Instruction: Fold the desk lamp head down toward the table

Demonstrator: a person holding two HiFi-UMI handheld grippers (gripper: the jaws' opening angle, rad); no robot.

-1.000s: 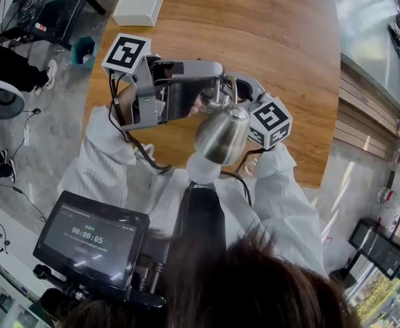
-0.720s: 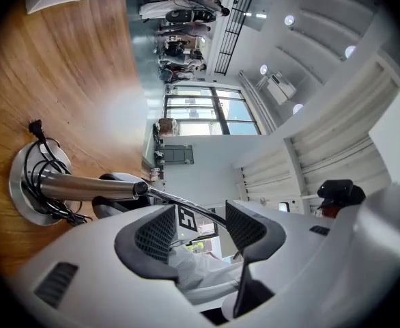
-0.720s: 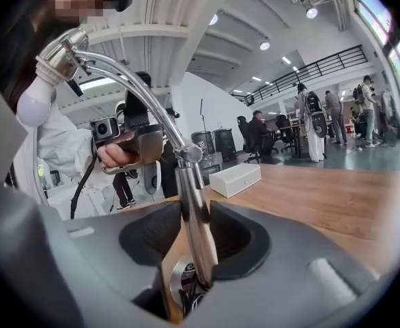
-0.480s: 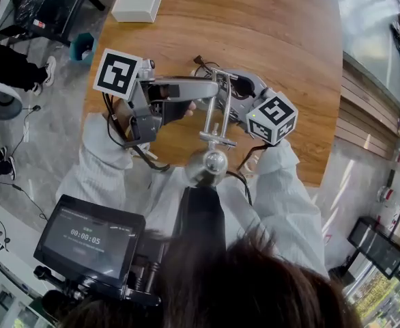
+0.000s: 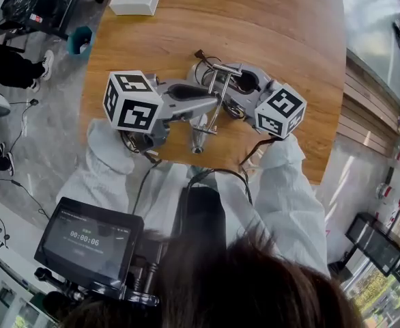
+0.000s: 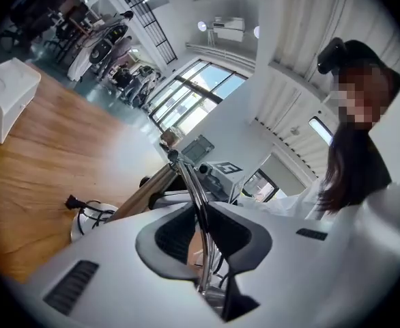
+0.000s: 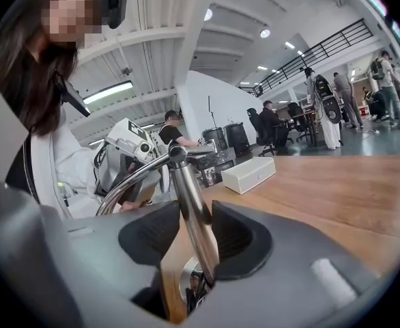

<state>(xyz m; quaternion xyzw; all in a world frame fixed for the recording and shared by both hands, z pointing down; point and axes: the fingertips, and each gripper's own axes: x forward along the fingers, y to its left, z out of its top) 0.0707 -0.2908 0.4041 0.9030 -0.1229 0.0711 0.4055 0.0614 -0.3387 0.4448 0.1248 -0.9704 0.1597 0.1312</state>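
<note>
Lamp head [image 5: 197,141] is sinking lower — left hand-held gripper [image 6: 201,241] is closing on its stiff, slippery arm [image 6: 188,182]. Right hand-held gripper [image 7: 196,241], seemingly gripping the post [image 7: 188,200], is opening.

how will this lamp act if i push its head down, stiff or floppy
Likely stiff: the lamp arm is chrome metal rods, probably bending only at its joints. The polished post may be slippery. The round base looks small, so it could tip.
</note>
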